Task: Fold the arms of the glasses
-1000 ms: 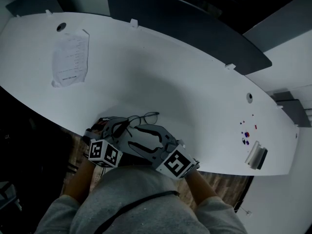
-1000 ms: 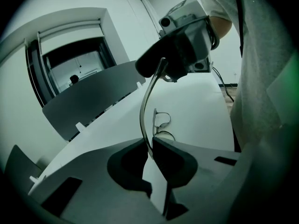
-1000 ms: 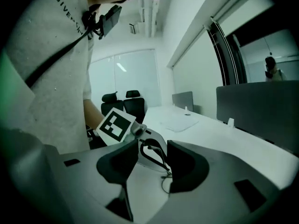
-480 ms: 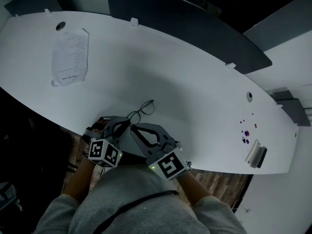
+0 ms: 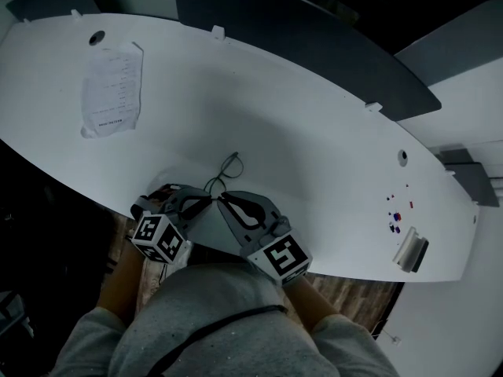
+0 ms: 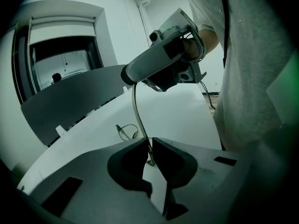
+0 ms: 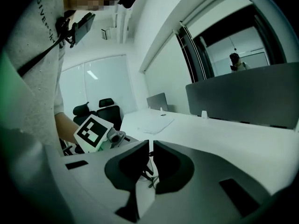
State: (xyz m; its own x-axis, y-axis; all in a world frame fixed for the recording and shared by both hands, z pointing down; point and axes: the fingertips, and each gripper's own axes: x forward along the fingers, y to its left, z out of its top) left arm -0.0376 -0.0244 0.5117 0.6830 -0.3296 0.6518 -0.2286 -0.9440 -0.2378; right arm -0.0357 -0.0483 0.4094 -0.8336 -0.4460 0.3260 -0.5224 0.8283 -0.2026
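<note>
White curved table (image 5: pixel 330 124), front edge: we find both pairs of jaws pinched almost shut on the glasses (image 5: pixel 229 165). The left gripper (image 6: pixel 148 149) clamps the thin wire of one arm low down, and the right gripper (image 7: pixel 149 154) nips the same arm further along its length. The lenses sit just beyond the fingertips, low over the table – whether they touch it, we cannot tell. A sheet of paper (image 5: pixel 112 91) lies well apart, far left.

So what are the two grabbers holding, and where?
The glasses: left gripper pinches one thin arm; right gripper pinches a thin part too, likely an arm.
</note>
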